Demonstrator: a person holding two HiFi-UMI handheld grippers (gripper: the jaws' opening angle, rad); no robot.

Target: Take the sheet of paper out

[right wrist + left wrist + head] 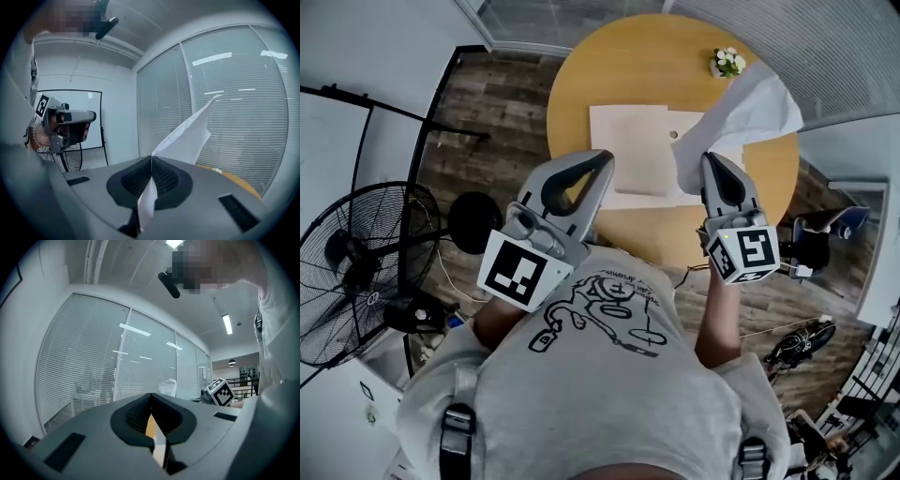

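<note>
A white sheet of paper [752, 105] is lifted off the round wooden table [609, 66], bent and standing up to the right. My right gripper [710, 159] is shut on its lower corner; in the right gripper view the sheet [187, 136] fans up from the closed jaws [151, 159]. A cream envelope [628, 141] lies on the table's middle. My left gripper [602, 169] sits at the envelope's near left edge. In the left gripper view its jaws [151, 397] are closed with a thin tan and white edge [158, 446] pinched between them.
A small pot of white flowers [728, 62] stands at the table's far right. A black standing fan [356, 272] and a whiteboard frame [403, 117] are on the floor to the left. Window blinds [225, 108] run along the far side.
</note>
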